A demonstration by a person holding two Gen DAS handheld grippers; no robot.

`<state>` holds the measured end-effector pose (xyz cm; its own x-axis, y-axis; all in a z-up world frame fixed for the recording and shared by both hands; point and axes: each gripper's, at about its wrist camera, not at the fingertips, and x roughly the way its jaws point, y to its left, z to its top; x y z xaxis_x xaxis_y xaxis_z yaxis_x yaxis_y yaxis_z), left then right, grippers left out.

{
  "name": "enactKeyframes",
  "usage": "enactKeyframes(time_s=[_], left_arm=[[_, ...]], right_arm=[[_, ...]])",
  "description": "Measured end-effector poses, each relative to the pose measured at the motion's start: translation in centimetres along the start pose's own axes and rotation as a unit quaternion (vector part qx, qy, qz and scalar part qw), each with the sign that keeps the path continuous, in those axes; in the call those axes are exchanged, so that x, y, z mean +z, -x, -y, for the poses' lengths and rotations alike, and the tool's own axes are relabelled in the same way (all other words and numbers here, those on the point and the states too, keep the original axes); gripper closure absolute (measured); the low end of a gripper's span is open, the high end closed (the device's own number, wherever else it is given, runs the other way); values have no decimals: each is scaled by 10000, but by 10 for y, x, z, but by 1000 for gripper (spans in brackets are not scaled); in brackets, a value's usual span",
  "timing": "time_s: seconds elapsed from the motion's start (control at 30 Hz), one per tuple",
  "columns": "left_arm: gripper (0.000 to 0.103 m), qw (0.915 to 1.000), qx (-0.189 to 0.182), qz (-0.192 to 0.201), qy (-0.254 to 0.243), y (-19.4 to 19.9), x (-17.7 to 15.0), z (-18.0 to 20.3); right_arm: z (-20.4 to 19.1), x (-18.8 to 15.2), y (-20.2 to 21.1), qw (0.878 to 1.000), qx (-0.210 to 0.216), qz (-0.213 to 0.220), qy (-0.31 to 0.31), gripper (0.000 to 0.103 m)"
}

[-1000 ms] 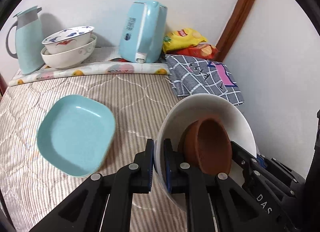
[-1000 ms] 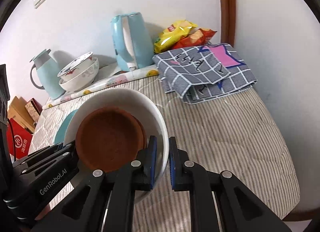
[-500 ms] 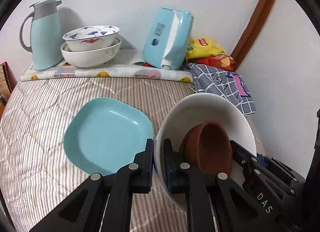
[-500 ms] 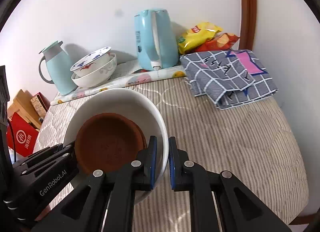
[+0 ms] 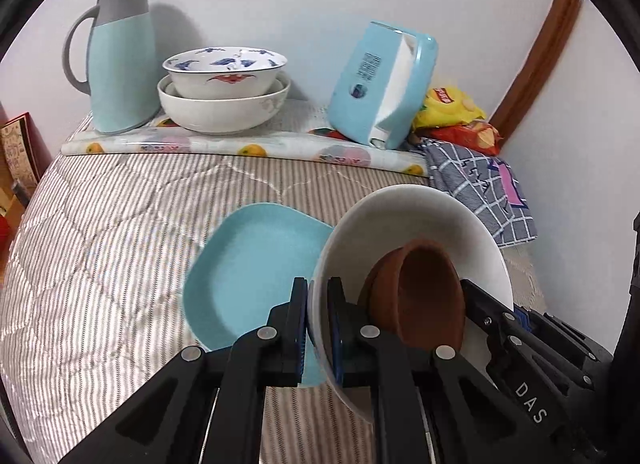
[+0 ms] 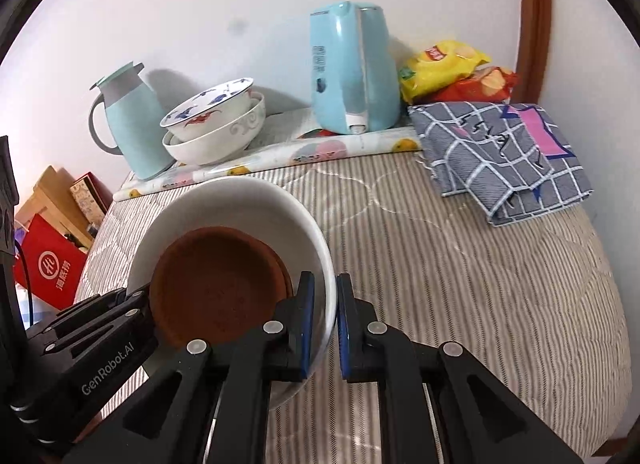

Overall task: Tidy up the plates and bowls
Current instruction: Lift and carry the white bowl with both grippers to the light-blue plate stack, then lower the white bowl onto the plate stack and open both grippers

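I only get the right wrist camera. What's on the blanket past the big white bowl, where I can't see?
Observer: A light blue square plate lies on the striped quilt. In the left wrist view, the white bowl hides its near corner.
Operator: Is the other gripper holding my bowl too?
Observer: Yes. The left gripper is shut on the white bowl's rim, with one pad inside and one outside.
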<state>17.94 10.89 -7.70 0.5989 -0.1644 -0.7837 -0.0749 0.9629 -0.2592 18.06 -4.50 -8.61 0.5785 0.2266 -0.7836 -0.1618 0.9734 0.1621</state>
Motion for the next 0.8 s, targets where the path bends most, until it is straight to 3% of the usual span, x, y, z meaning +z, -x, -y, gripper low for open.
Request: enactKeyframes(time_s=[0.37,0.8], left_arm=[[93,9998,92,37,154,-3,16,-27],[93,9984,219,-245,470,-35,12,-66]], right_arm=[[-25,14,-16,9998,174,1,89,93],[-49,12,-63,9987,308,-347,214,93]])
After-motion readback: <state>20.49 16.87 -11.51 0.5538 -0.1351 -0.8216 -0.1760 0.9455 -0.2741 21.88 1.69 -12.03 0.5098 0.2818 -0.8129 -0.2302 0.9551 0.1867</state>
